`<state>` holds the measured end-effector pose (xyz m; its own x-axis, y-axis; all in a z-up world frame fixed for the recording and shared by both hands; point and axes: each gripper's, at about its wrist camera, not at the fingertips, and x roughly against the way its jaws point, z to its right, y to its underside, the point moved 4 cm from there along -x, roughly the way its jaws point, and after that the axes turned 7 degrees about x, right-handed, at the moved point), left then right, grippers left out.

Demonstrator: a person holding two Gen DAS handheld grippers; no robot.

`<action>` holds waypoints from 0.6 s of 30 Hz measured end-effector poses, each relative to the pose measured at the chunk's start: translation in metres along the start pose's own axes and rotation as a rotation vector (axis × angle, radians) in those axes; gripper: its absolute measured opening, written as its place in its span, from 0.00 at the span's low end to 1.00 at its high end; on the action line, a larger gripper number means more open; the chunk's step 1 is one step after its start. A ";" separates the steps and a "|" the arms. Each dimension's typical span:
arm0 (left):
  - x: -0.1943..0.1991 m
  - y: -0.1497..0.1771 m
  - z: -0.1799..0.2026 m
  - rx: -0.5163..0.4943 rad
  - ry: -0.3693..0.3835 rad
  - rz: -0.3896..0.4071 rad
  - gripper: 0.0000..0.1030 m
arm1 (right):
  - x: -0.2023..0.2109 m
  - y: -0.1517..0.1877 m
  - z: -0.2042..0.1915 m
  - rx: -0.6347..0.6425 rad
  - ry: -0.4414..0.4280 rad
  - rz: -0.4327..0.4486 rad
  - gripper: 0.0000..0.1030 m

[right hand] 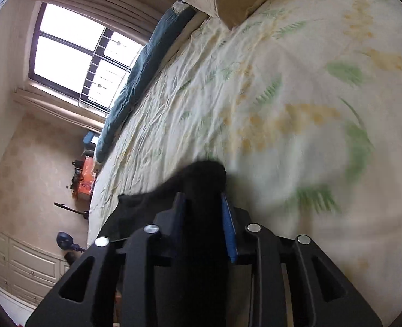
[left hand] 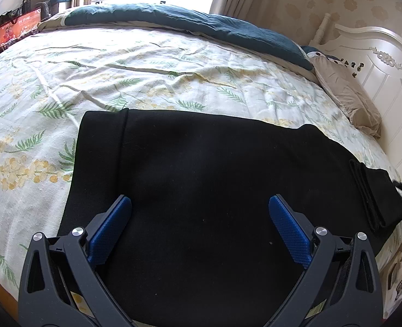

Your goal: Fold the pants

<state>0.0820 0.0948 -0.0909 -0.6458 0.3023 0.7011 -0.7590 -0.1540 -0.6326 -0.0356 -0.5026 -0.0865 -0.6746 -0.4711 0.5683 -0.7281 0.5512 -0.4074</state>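
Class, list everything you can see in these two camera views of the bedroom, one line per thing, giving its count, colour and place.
pants: one, black, laid flat on the near part of the bed
bedsheet: one, cream with green and yellow leaf print, covering the bed
quilt: one, dark teal, bunched along the far edge of the bed
pillow: one, beige, at the headboard end
headboard: one, white, carved, at the right in the left wrist view
window: one, dark-framed, bright, behind the bed
drawers: one unit, cream, against the wall
left hand-held gripper: one, black with blue pads, open above the pants
right hand-held gripper: one, black with blue pads, closed on a bunch of the pants
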 end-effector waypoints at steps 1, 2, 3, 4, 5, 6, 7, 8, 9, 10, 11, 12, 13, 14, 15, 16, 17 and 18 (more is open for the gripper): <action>0.000 0.000 0.001 0.000 0.000 0.000 0.97 | 0.005 0.010 0.000 0.001 0.006 -0.005 0.39; 0.000 0.001 0.001 0.000 0.001 0.000 0.97 | 0.011 0.026 -0.001 0.010 0.014 -0.013 0.43; 0.000 0.001 0.001 0.000 0.001 0.000 0.97 | 0.013 0.036 -0.002 0.018 0.010 -0.017 0.43; 0.000 0.001 0.001 -0.001 0.000 0.000 0.97 | 0.016 0.043 -0.002 0.031 0.022 -0.013 0.35; 0.000 0.001 0.001 -0.003 -0.001 -0.001 0.97 | 0.016 0.054 -0.003 0.060 0.063 -0.022 0.29; 0.000 0.001 0.001 -0.003 0.000 0.000 0.97 | 0.014 0.057 -0.001 0.071 0.081 -0.026 0.26; 0.001 0.001 0.001 -0.005 0.000 0.001 0.97 | 0.013 0.058 -0.001 0.074 0.086 -0.010 0.25; 0.001 0.002 0.001 -0.011 0.000 0.000 0.97 | 0.014 0.057 -0.001 0.061 0.085 -0.009 0.25; 0.001 0.003 0.002 -0.016 -0.001 -0.001 0.97 | 0.016 0.054 -0.003 0.055 0.097 -0.008 0.27; 0.001 0.003 0.002 -0.022 -0.002 -0.003 0.97 | 0.022 0.050 -0.009 0.066 0.138 0.015 0.31; 0.001 0.003 0.003 -0.022 -0.001 -0.005 0.97 | 0.031 0.045 -0.020 0.101 0.197 0.057 0.33; 0.001 0.003 0.002 -0.020 0.003 -0.006 0.97 | 0.039 0.042 -0.031 0.131 0.229 0.092 0.33; 0.002 0.002 0.002 -0.018 0.006 -0.006 0.97 | 0.045 0.039 -0.046 0.156 0.228 0.133 0.37; 0.002 0.002 0.002 -0.014 0.010 -0.006 0.97 | 0.045 0.038 -0.058 0.161 0.194 0.153 0.42; 0.002 0.002 0.001 -0.011 0.011 -0.005 0.97 | 0.040 0.037 -0.077 0.159 0.108 0.166 0.49; 0.002 0.002 0.001 -0.010 0.011 -0.003 0.97 | 0.032 0.037 -0.090 0.160 0.047 0.153 0.51; 0.002 0.002 0.002 -0.011 0.009 -0.002 0.97 | 0.021 0.038 -0.100 0.163 -0.002 0.130 0.51; 0.001 0.003 0.002 -0.016 0.006 0.000 0.97 | -0.001 0.043 -0.118 0.177 -0.077 0.084 0.51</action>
<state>0.0788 0.0928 -0.0908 -0.6452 0.3083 0.6990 -0.7575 -0.1388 -0.6379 -0.0519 -0.3973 -0.0196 -0.7360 -0.4836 0.4737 -0.6745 0.4643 -0.5740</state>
